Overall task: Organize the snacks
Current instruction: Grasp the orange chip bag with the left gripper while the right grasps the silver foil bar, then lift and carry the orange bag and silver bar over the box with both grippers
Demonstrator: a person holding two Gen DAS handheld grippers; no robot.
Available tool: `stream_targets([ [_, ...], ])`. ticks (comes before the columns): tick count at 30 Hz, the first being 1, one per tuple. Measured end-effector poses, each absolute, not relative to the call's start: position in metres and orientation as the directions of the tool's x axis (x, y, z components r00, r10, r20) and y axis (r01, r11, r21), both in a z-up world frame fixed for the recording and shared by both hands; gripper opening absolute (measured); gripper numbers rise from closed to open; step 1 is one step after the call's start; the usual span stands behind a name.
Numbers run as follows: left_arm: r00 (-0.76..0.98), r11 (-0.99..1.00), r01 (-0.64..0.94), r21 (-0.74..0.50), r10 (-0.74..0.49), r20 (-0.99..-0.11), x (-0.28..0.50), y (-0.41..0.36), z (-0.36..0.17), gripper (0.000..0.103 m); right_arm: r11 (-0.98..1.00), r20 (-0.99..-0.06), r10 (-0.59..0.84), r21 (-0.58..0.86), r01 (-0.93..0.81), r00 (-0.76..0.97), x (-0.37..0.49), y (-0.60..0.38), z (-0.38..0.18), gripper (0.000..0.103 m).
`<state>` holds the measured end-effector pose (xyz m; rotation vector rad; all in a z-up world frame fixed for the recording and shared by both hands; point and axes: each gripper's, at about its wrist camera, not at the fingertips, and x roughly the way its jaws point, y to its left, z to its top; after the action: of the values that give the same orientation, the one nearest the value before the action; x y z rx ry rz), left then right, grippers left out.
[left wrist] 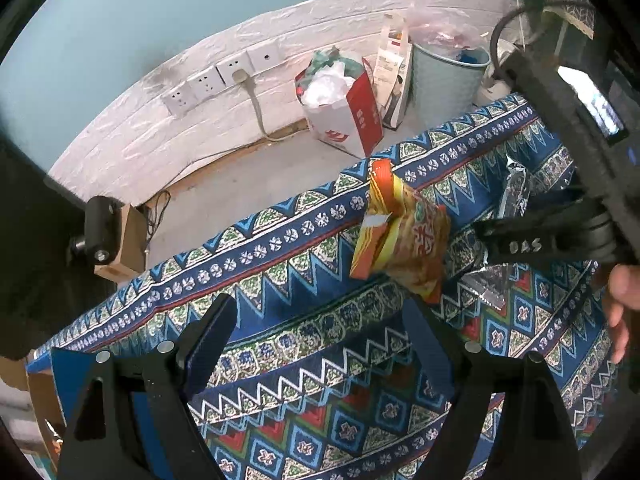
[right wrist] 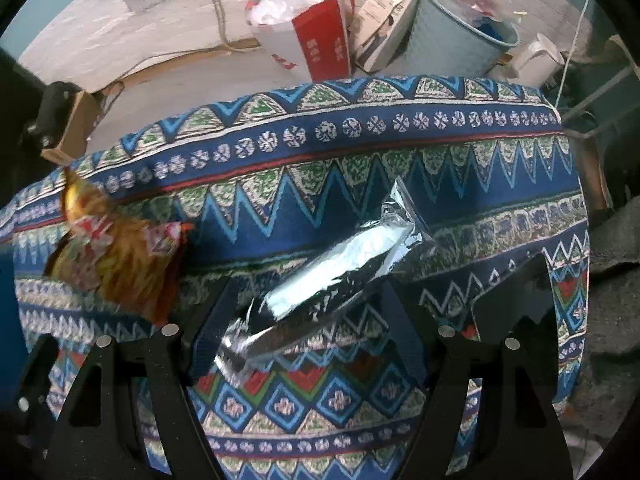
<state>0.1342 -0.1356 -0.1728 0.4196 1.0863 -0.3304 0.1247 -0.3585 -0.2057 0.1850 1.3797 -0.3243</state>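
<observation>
Two snacks lie on the patterned tablecloth (right wrist: 360,132), both near the table's far edge.

Orange snack packet (left wrist: 400,236): left wrist view shows it ahead of the left gripper (left wrist: 320,320) and slightly right of its centreline, not between the fingers. Long axis runs from upper left to lower right in that frame; a crimped end points toward the far table edge, the other end back toward the right-hand finger. In the right wrist view the same packet (right wrist: 120,256) sits far left, motion-blurred, well clear of the right-hand tool.

Silver foil packet (right wrist: 332,276): long and narrow, axis diagonal, from lower left to upper right. The near crimped end sits between the fingers of the right gripper (right wrist: 308,320), closer to the left finger; the far end points up-right toward the table's back edge. Whether the pads touch the foil cannot be told; a visible gap remains on the right side.

Both tongs stand wide. Left gripper has nothing but cloth between its fingers. Right gripper's fingers straddle the foil packet's near end with no squeeze visible.

From the left wrist view the right tool's body and the person's hand (left wrist: 620,296) are at the right edge, with the foil packet (left wrist: 516,192) partly hidden behind them.

Behind the table on the floor: red-and-white paper bag (left wrist: 344,112), pale blue bin (left wrist: 444,80), wall sockets (left wrist: 224,76).
</observation>
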Motion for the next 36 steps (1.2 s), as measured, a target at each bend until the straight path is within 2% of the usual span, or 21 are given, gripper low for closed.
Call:
stream_targets([
  [6,0.418,0.883,0.455,0.118,-0.095,-0.903,0.142,-0.139,-0.174,0.086,0.946,-0.977,-0.133,-0.075,0.315,0.167,0.123,-0.363,-0.215,0.071],
  [8,0.409,0.885,0.455,0.098,-0.110,-0.906,0.145,-0.142,-0.174,0.086,0.956,-0.974,-0.136,-0.082,0.281,0.180,0.121,-0.361,-0.213,0.062],
  [9,0.402,0.888,0.453,0.084,-0.119,-0.908,0.146,-0.144,-0.175,0.086,0.960,-0.972,-0.140,-0.087,0.265,0.189,0.119,-0.361,-0.211,0.052],
  [13,0.393,0.885,0.462,0.064,-0.139,-0.909,0.150,-0.153,-0.177,0.086,0.971,-0.970,-0.141,-0.096,0.220,0.197,0.105,-0.358,-0.209,0.027],
  [14,0.390,0.883,0.466,0.057,-0.147,-0.909,0.151,-0.156,-0.178,0.086,0.972,-0.970,-0.140,-0.097,0.212,0.197,0.103,-0.359,-0.208,0.026],
  [24,0.325,0.870,0.493,-0.003,-0.187,-0.927,0.166,-0.185,-0.197,0.086,0.985,-0.967,-0.094,-0.056,0.162,0.238,0.078,-0.378,-0.209,0.027],
  [33,0.303,0.844,0.534,0.040,-0.147,-0.941,0.169,-0.206,-0.221,0.086,0.979,-0.967,-0.096,-0.049,0.197,0.238,0.060,-0.378,-0.211,0.045],
  [36,0.312,0.845,0.533,0.049,-0.142,-0.939,0.168,-0.205,-0.225,0.086,0.977,-0.959,-0.135,-0.088,0.192,0.248,0.061,-0.370,-0.212,0.046],
])
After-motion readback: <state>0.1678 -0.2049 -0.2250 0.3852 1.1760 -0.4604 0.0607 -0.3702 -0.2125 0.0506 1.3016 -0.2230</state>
